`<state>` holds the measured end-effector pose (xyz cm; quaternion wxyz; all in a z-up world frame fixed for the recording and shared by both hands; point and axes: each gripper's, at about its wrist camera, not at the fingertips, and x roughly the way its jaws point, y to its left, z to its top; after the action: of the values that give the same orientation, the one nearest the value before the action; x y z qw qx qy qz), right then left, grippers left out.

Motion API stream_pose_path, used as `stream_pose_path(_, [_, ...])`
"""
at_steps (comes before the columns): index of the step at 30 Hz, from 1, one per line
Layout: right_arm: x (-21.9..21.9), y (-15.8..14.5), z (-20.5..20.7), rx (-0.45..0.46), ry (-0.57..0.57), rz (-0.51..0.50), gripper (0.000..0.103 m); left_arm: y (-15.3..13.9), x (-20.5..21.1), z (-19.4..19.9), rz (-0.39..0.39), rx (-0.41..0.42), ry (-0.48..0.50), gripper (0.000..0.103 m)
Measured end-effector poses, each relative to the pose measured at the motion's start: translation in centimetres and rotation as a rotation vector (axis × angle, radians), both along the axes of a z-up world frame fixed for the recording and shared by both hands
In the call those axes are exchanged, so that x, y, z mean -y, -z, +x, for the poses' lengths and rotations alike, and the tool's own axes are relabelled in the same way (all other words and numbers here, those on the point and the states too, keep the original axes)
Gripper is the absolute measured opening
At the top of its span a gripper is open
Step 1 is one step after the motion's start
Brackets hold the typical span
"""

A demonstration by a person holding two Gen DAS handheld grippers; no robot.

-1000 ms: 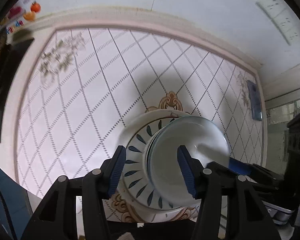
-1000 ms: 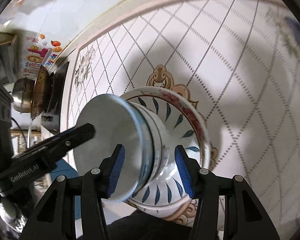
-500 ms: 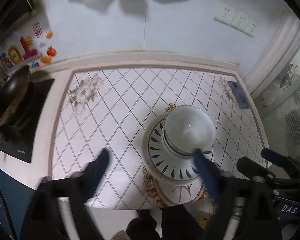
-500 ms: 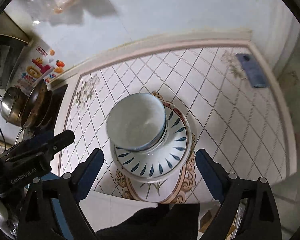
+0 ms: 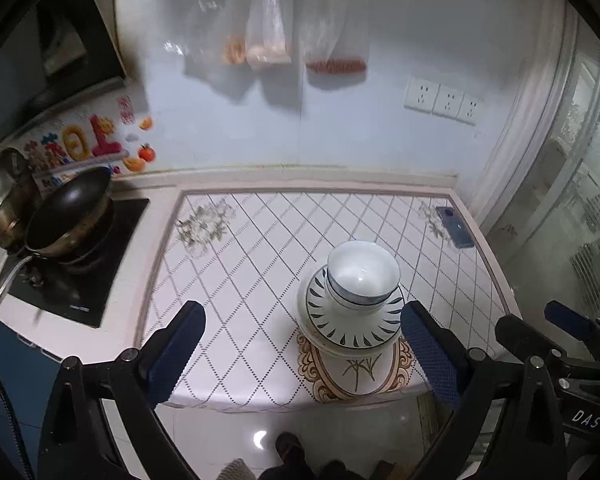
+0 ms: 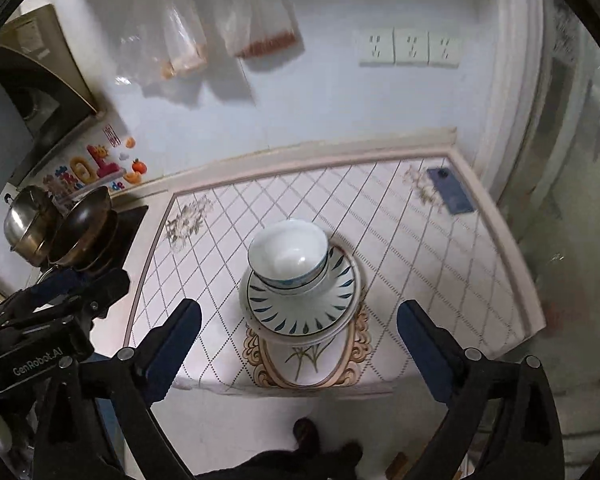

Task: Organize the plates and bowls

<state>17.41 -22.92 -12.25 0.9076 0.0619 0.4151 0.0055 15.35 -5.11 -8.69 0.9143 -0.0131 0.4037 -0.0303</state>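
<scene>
Both grippers had pulled well back from the dishes — a second earlier the blue pads were right down around the bowl, and by this moment they hung high above the table's near edge. The left gripper (image 5: 300,344) had its jaws wide apart, holding nothing; the right gripper (image 6: 300,344) was the same, jaws spread and empty.

And there sat the stack: the bowl (image 5: 363,274) rested upright inside the plate (image 5: 354,322) with the blue leaf pattern, near the middle of the table's near edge, on the table (image 5: 260,248) itself. A second plate rim showed just beneath the patterned one, though how many plates lay under there I could not tell.

Release and retreat together read, to my eye, as the stacking finished — nothing else loose on the table looked like crockery. A dark phone (image 5: 454,226) lay by the far right corner, well apart from the stack.

The bowl seemed to hold another bowl nested below it — the rims blurred together, so that stayed uncertain. The stove with its pan (image 5: 68,214) sat off the table's left edge, partly cut off.
</scene>
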Motion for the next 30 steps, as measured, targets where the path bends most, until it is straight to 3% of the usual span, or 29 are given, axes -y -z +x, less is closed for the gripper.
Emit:
stream_pose_path(6, [0.1,-2.3,-4.7,0.07,-0.015,-0.02,0.101,-2.1,0.2,-4.5,-0.001,0.079,-0.028,0.103])
stream_pose_path(17, [0.2,-5.4,-12.2,0.163,-0.036,-0.061,0.102,-3.1,0.5,-10.6,0.003,0.115,-0.075,0.103])
stream_pose_path(30, [0.9,-6.3,-15.6,0.204,-0.03,-0.077,0.102,-3.6,0.9,-13.7,0.052,0.16,-0.109,0.103])
